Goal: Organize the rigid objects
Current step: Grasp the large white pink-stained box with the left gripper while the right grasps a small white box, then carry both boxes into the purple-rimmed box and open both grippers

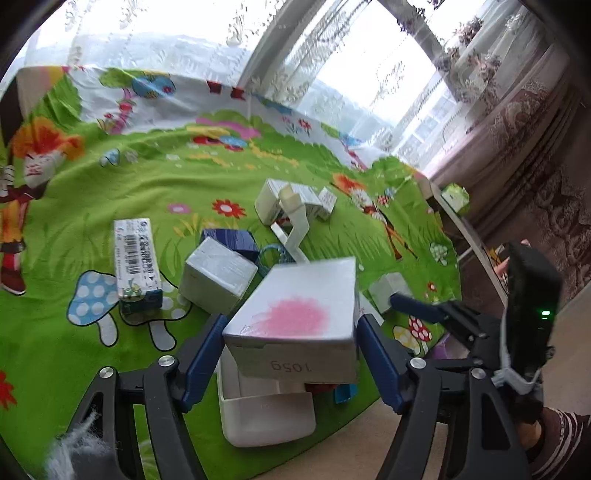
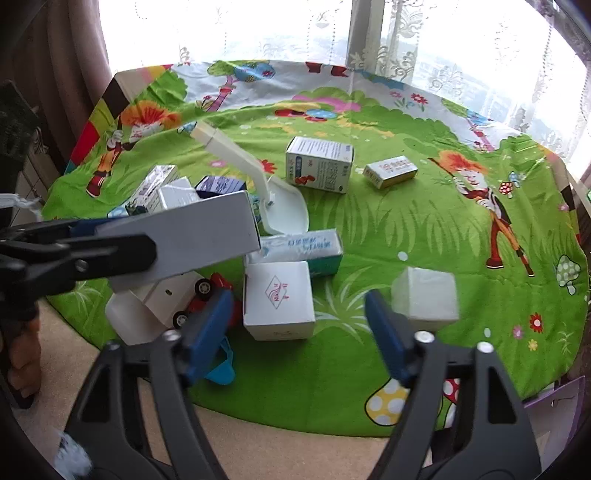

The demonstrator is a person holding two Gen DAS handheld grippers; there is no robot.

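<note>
Left wrist view: our left gripper clamps a grey box with a pink patch, lifted above the white tray at the green mat's near edge. Our right gripper hangs spread and empty, just beside a white cube and logo box.

Both cameras sit low and close over the green mat, facing the window. Each shows the grey box and white scoop; the right view looks from further right.
</note>
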